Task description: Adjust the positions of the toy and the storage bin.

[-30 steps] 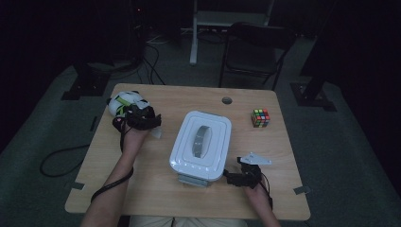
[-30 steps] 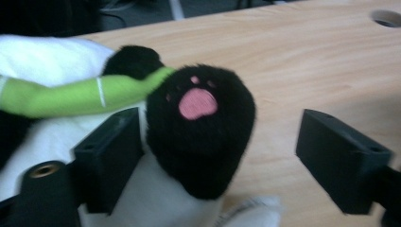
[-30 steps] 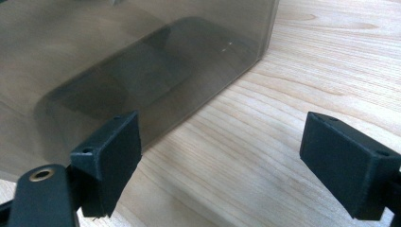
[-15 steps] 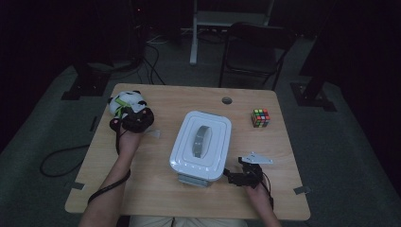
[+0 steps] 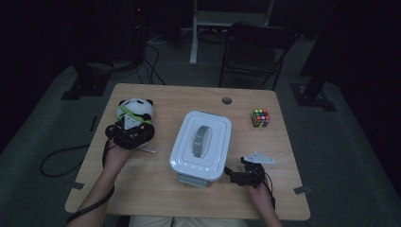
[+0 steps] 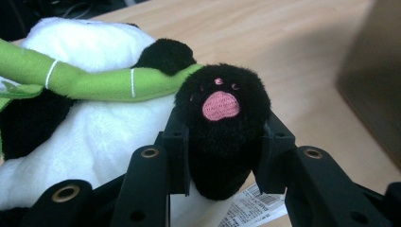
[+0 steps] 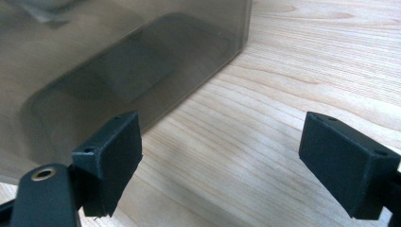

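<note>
A plush panda [image 5: 135,109] with a green bamboo stick [image 6: 94,82] lies at the table's left. My left gripper [image 5: 128,135] sits just in front of it. In the left gripper view its jaws have just been closing, and my left gripper [image 6: 222,142] now squeezes the panda's black paw [image 6: 220,118] with the pink pad between both pads. A box with a white lid [image 5: 201,142] stands mid-table. My right gripper [image 5: 239,176] rests by its near right corner. In the right gripper view my right gripper [image 7: 222,161] stands open over bare wood, beside the box wall [image 7: 118,61].
A colour cube [image 5: 260,117] sits at the back right of the wooden table [image 5: 156,189]. A paper tag [image 6: 250,203] hangs under the panda. A chair [image 5: 255,47] and stand legs are behind the table's far edge.
My left gripper has drawn back towards the near edge, and the panda has shifted that way with it. The right gripper has kept still.
</note>
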Motion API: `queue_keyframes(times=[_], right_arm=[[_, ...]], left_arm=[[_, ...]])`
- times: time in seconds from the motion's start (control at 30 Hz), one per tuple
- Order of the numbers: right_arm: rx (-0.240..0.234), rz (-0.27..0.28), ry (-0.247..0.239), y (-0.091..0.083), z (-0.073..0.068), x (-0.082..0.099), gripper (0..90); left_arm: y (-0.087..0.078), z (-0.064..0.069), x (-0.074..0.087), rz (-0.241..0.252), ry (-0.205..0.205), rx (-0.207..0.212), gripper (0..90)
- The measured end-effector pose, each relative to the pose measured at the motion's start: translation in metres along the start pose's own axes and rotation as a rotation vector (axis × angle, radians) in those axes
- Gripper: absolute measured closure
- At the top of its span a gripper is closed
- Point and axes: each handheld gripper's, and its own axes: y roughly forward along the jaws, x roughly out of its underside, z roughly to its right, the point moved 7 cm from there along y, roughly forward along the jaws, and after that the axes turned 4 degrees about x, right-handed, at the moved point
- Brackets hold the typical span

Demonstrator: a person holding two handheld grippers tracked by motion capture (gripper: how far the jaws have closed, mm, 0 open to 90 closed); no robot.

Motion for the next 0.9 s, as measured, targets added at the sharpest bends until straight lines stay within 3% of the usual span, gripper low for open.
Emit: queue_keyframes(times=[0.1,0.43,0.67,0.8,0.9], right_arm=[[-0.004,0.008,0.020,-0.002,0.002,-0.001,14.0],[0.019,-0.010,0.022,-0.007,0.012,0.000,18.0],[0.014,0.005,0.046,-0.012,0.020,-0.001,14.0],[0.025,0.009,0.031,-0.015,0.024,-0.002,12.0],[0.019,-0.021,0.050,-0.018,0.027,-0.001,12.0]], left_arm=[[-0.010,0.006,0.008,-0.004,0.024,0.030,64.2],[-0.043,0.021,0.034,-0.016,0.066,0.110,63.6],[-0.062,0.024,0.051,-0.018,0.065,0.133,63.3],[-0.068,0.028,0.056,-0.028,0.080,0.139,63.1],[-0.070,0.029,0.059,-0.021,0.079,0.152,61.9]])
